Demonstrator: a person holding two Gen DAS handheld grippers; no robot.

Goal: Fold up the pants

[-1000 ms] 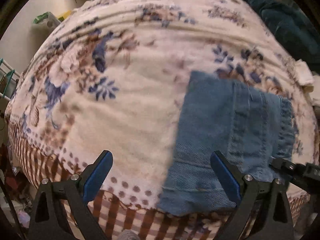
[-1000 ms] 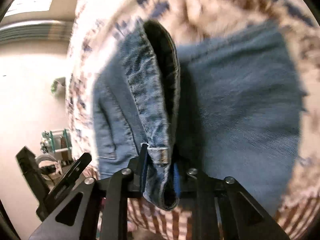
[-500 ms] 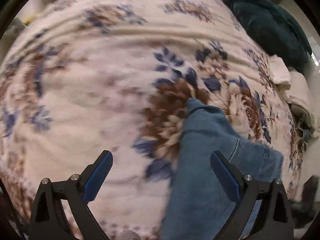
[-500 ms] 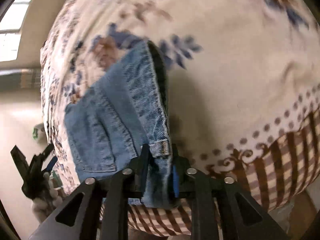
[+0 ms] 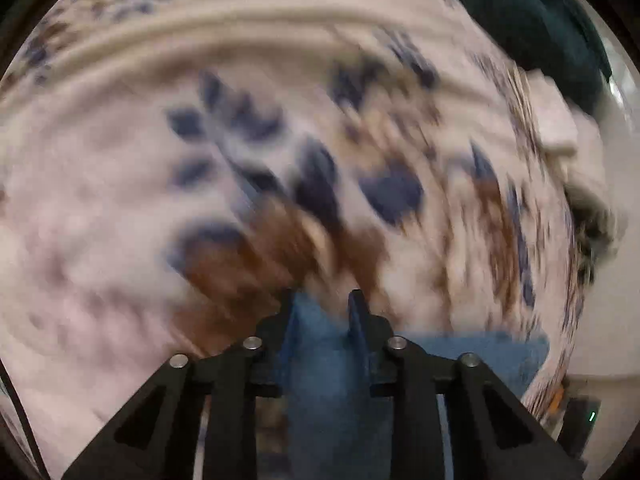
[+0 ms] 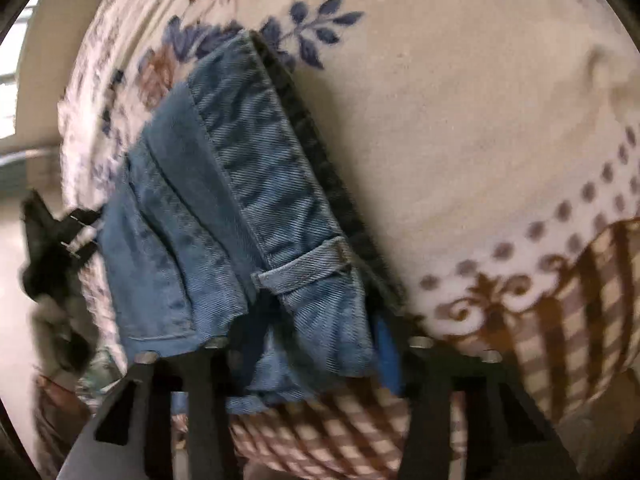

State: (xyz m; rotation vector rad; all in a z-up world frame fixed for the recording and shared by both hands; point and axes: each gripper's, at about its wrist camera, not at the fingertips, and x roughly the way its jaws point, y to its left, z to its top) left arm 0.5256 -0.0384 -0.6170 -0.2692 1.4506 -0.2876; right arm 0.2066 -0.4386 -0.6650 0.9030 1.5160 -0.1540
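Left gripper (image 5: 322,300) just closed, apparently pinching the denim pants (image 6: 224,216), though blurred; a second earlier spread wide over bare floral blanket (image 5: 120,208). Right gripper (image 6: 312,344) just opening, waistband slack between parted jaws, no longer clamped. Pants lying folded near the blanket's checked edge.

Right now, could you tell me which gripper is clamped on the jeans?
The left gripper: its jaws have just been closing and pinch the jeans. On the right gripper they have just been opening around the waistband.
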